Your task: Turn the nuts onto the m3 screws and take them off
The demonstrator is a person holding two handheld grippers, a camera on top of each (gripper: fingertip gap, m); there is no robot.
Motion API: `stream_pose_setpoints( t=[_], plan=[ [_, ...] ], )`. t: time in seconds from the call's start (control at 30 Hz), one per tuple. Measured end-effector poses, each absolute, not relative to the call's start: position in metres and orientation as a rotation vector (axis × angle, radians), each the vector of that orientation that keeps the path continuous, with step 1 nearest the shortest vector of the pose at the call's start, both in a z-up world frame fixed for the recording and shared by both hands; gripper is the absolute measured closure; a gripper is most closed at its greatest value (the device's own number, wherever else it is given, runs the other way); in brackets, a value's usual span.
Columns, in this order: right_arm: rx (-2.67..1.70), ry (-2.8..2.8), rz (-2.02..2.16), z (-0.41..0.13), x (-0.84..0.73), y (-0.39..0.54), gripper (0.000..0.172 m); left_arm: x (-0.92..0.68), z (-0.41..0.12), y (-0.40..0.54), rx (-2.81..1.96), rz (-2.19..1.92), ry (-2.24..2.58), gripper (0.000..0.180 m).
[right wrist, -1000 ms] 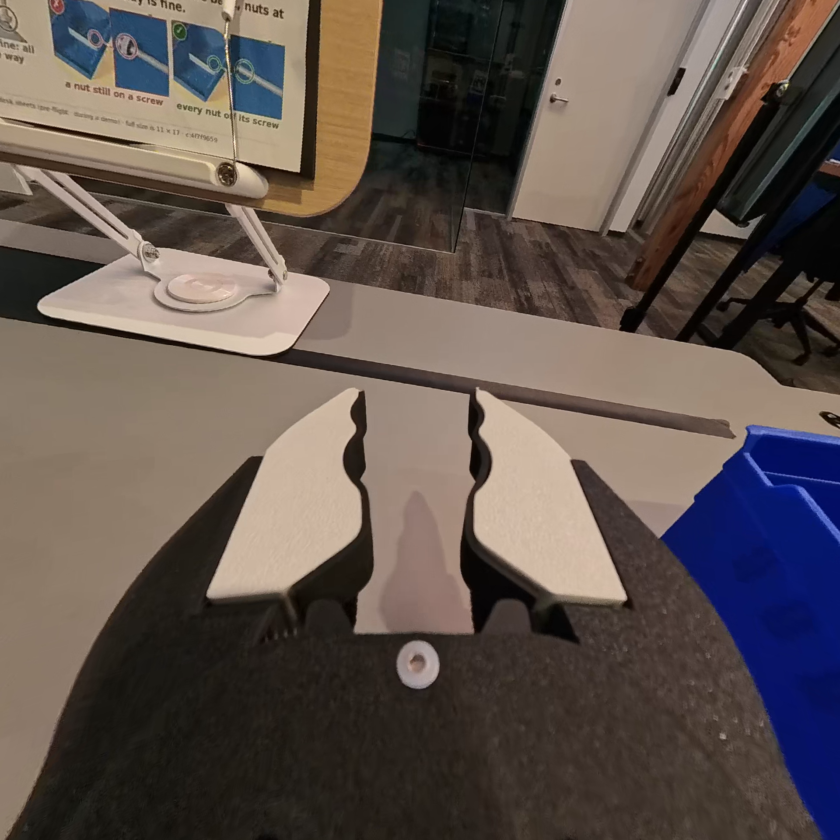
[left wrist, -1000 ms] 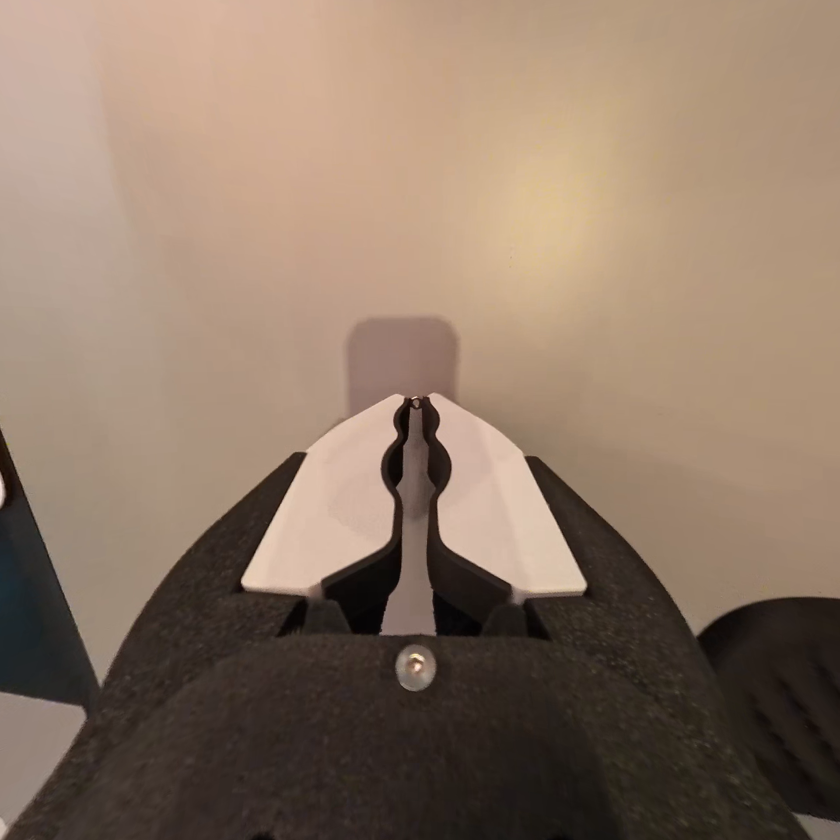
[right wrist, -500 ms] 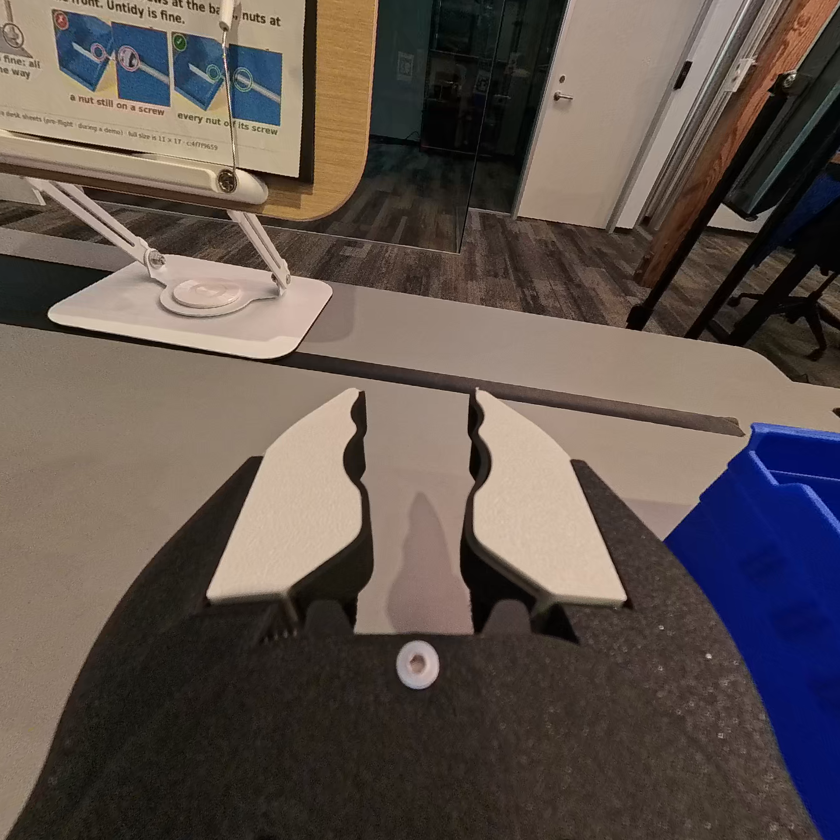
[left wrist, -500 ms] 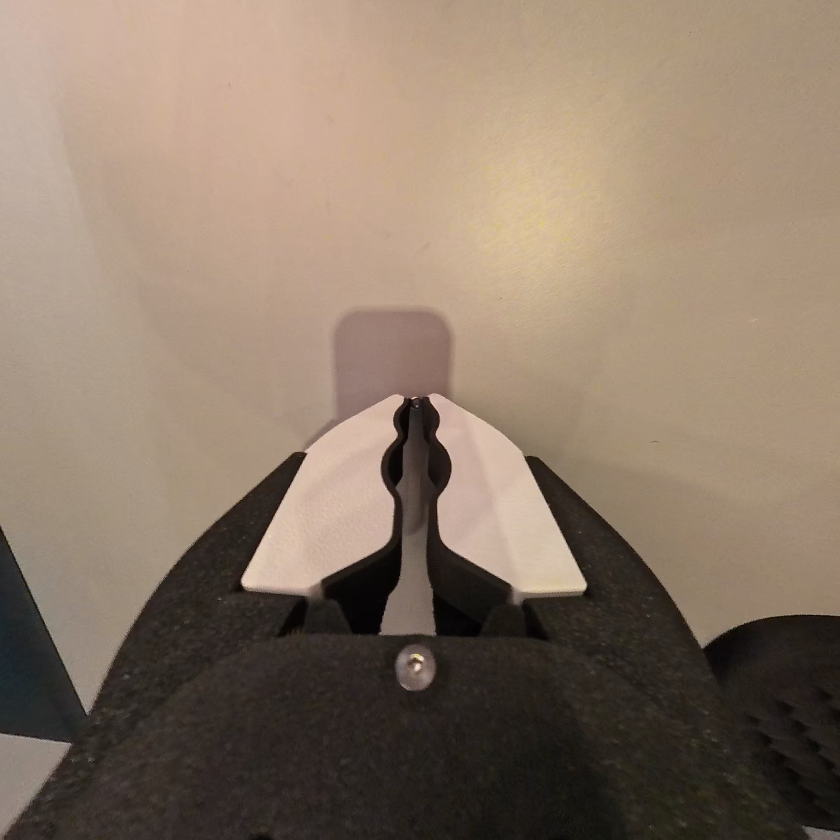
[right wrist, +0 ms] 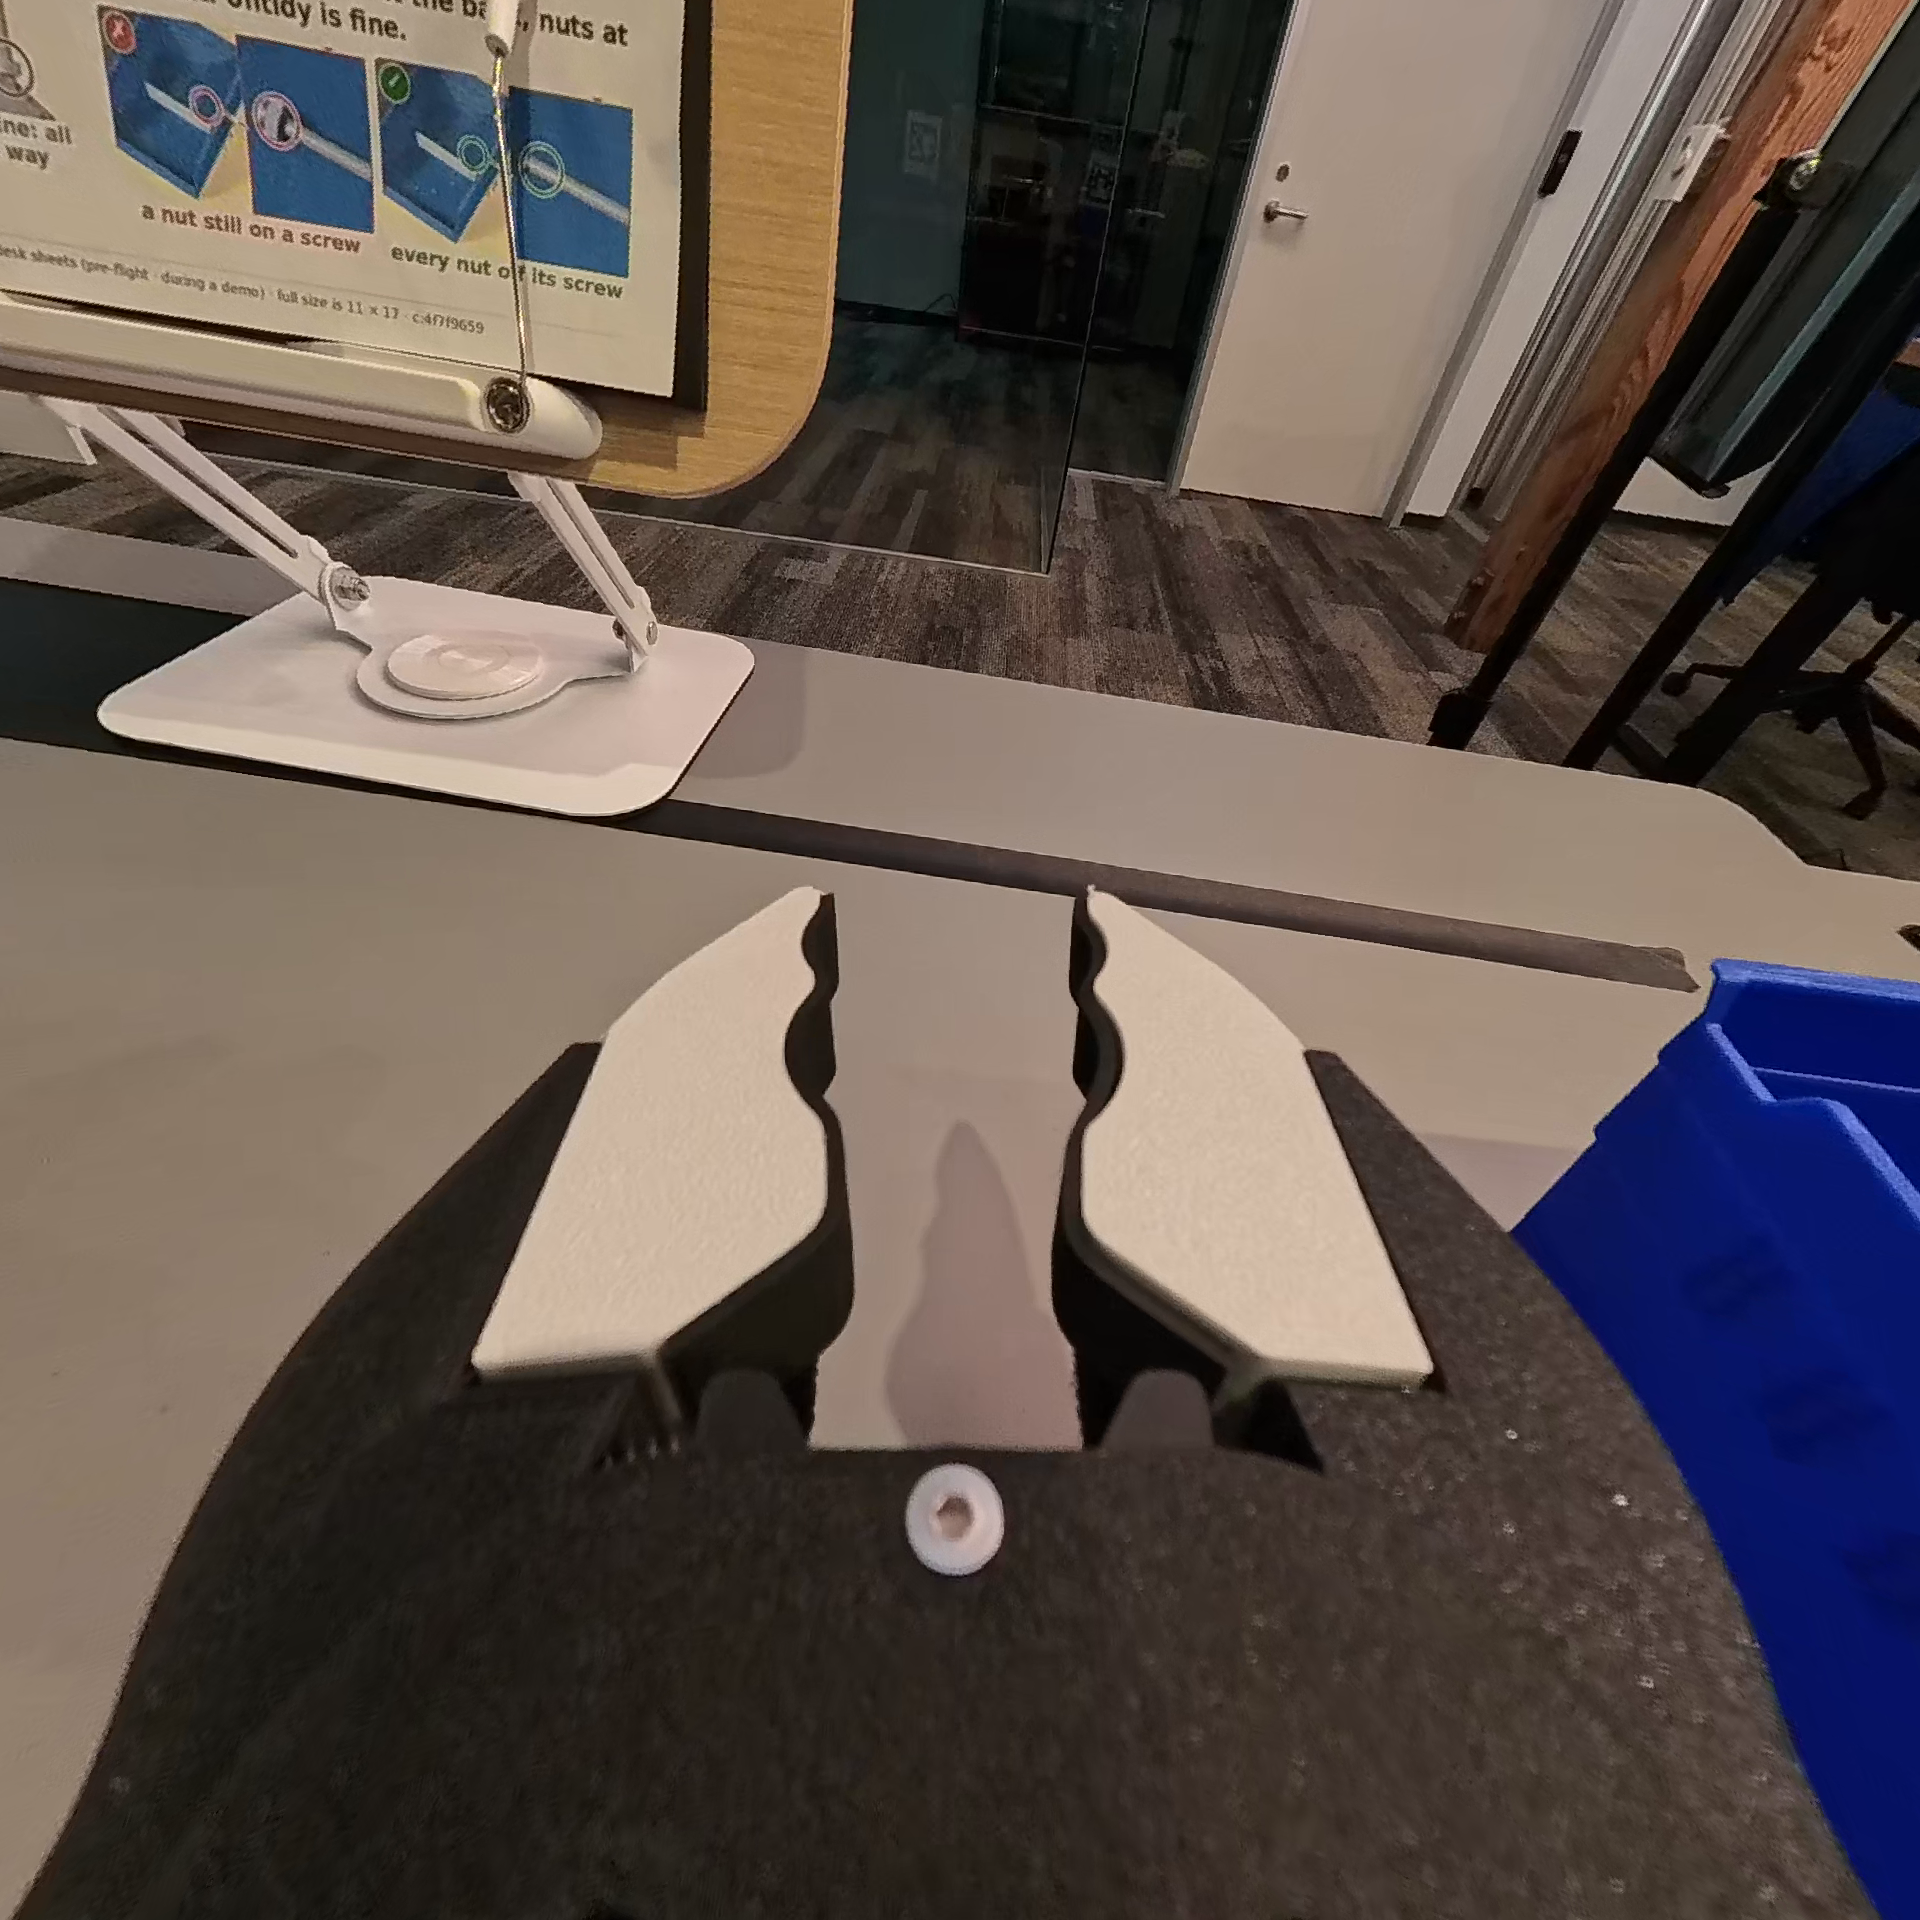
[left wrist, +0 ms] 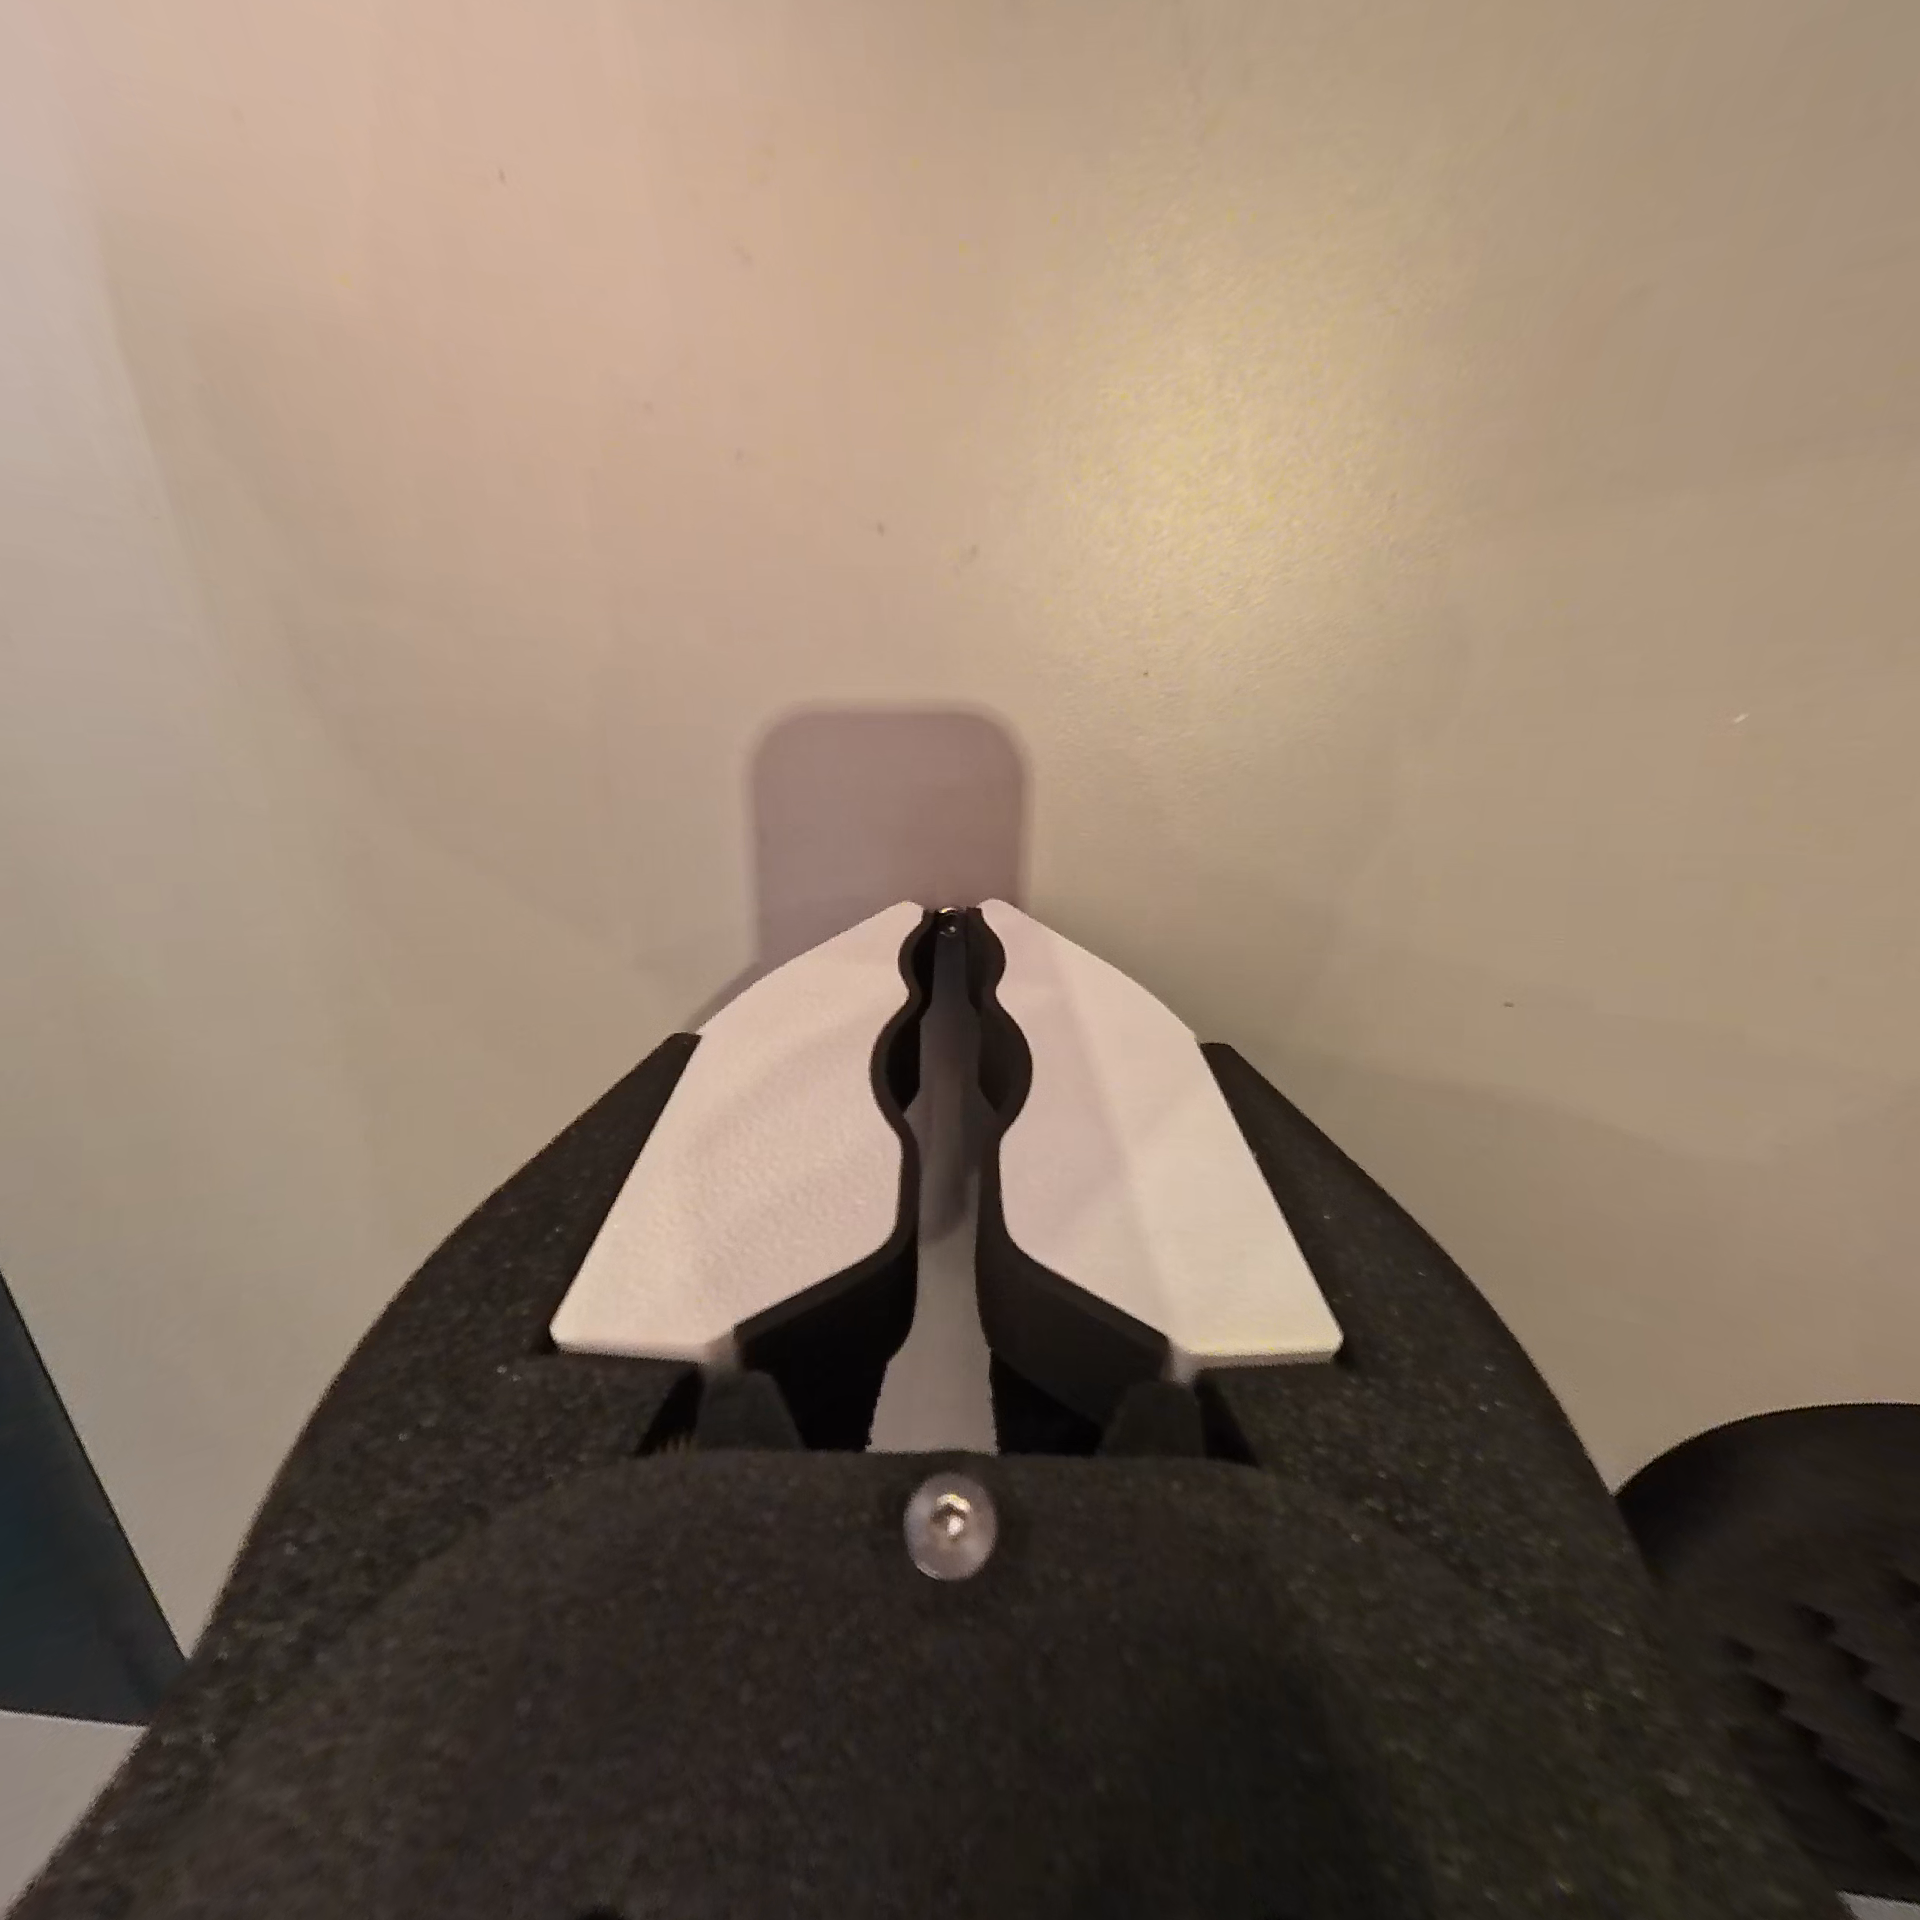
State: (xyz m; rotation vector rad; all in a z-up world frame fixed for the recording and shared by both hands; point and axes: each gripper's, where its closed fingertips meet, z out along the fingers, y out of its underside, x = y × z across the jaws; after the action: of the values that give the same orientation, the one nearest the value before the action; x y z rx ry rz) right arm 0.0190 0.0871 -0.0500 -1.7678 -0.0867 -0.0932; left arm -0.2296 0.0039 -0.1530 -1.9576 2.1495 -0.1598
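- We see the left gripper (left wrist: 948, 912) pinching a tiny shiny metal piece (left wrist: 948, 921) at its very tips, over a pale surface (left wrist: 1351, 520).
- We see the right gripper (right wrist: 956, 902) spread with nothing between its fingers, above the grey desk (right wrist: 312, 987).
- Outward: a blue bin (right wrist: 1766, 1195) lies just right; a white stand (right wrist: 436, 717) farther left.
- We cannot identify the metal piece; a black ribbed object (left wrist: 1797, 1558) is cut off.
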Motion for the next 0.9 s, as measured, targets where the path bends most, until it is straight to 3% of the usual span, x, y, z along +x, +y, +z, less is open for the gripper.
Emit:
stream_pose_setpoints(
  t=[0.3, 0.47, 0.9],
  plan=[
    [-1.771, -0.088, -0.092, -0.051, 0.019, 0.087, 0.129, -0.229, -0.152, 0.007, -1.944, -0.138, 2.144, 0.17],
    [-1.771, -0.09, -0.09, -0.051, 0.018, 0.087, 0.129, -0.225, -0.146, 0.01, -1.932, -0.167, 2.074, 0.156],
    [-1.784, -0.114, -0.1, -0.055, 0.014, 0.089, 0.129, -0.232, -0.033, 0.056, -1.795, 0.11, 1.492, 0.151]
  ],
)
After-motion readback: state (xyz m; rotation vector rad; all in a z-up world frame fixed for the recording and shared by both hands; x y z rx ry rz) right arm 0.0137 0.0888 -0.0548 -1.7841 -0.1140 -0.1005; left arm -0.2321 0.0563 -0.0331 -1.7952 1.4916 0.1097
